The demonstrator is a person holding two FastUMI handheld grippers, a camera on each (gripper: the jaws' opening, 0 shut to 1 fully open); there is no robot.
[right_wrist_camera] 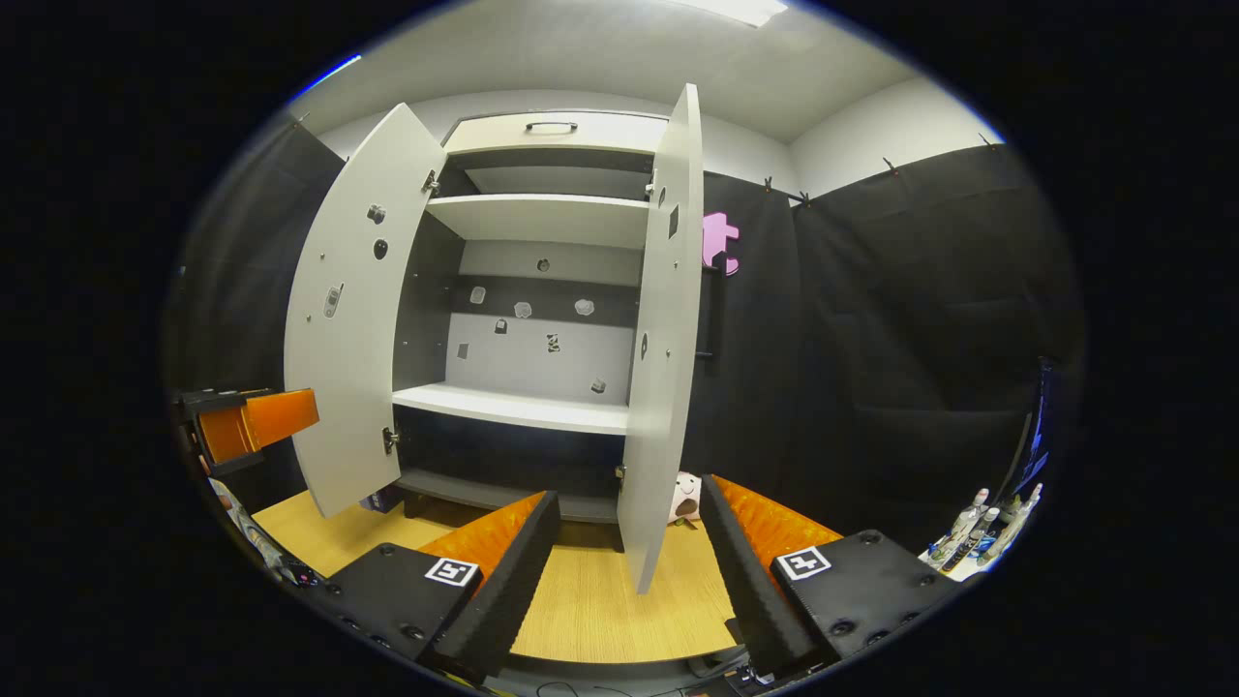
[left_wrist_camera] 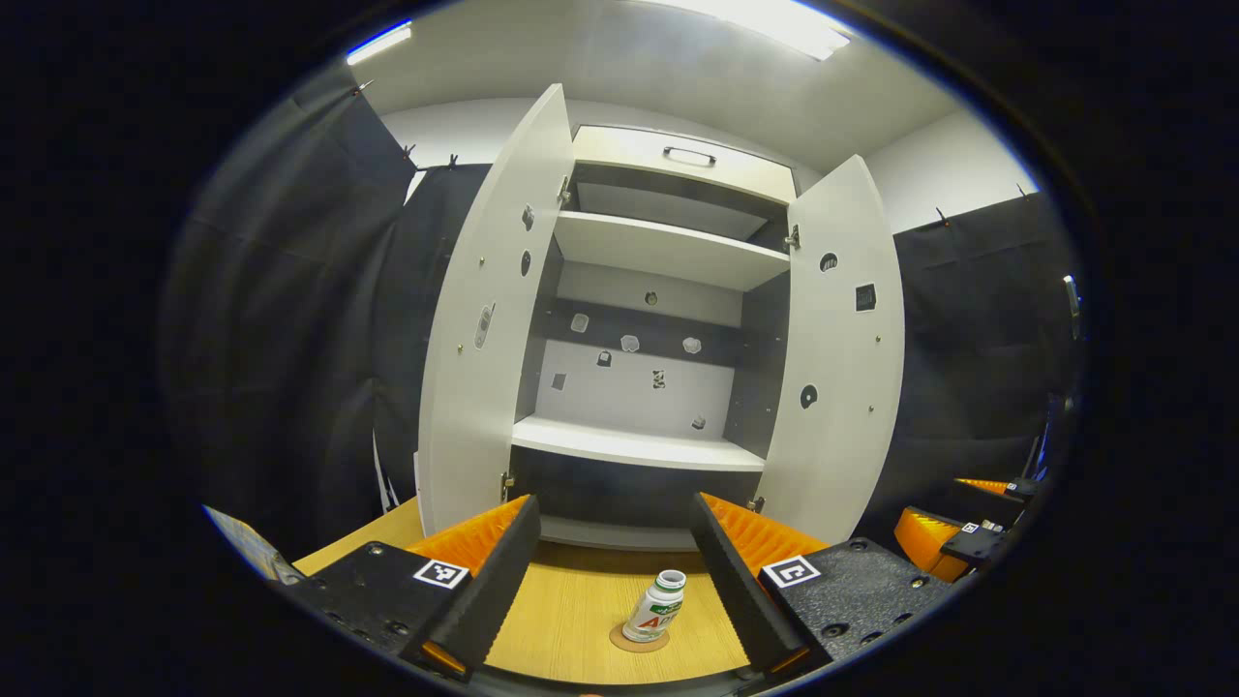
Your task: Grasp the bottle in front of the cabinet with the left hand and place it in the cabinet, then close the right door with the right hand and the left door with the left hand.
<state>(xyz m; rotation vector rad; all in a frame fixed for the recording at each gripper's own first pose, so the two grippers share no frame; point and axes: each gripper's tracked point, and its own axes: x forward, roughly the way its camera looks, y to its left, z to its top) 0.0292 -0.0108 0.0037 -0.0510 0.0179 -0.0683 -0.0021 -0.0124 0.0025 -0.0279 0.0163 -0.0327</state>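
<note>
Black cloth is hung round the booth, w/ a pale ceiling above. A white cabinet [left_wrist_camera: 658,319] is stood at the back of the wooden tabletop [left_wrist_camera: 571,610], both doors swung wide: left door [left_wrist_camera: 489,319] and right door [left_wrist_camera: 837,358] are seen either side of the bare shelves in the left gripper view; in the right gripper view the right door [right_wrist_camera: 663,339] is seen nearly edge-on, just ahead of the right gripper [right_wrist_camera: 629,590].

Step in hand is judged to be the 1st: approach to the bottle [left_wrist_camera: 656,608], nothing grasped yet. The bottle is stood upright on a small round mat [left_wrist_camera: 639,639] on the tabletop, in front of the cabinet, between the fingers of the left gripper [left_wrist_camera: 610,581] but apart from both. Left gripper is held released, jaws spread wide; right gripper likewise released, nothing between its fingers.

Next move, as judged: left gripper to be eased fwd and lowered so the bottle's body is bracketed, then clenched, then lifted to a shelf. Care is probably called for, since a light upright bottle could be tipped by a finger. Doors are left for afterwards.
</note>
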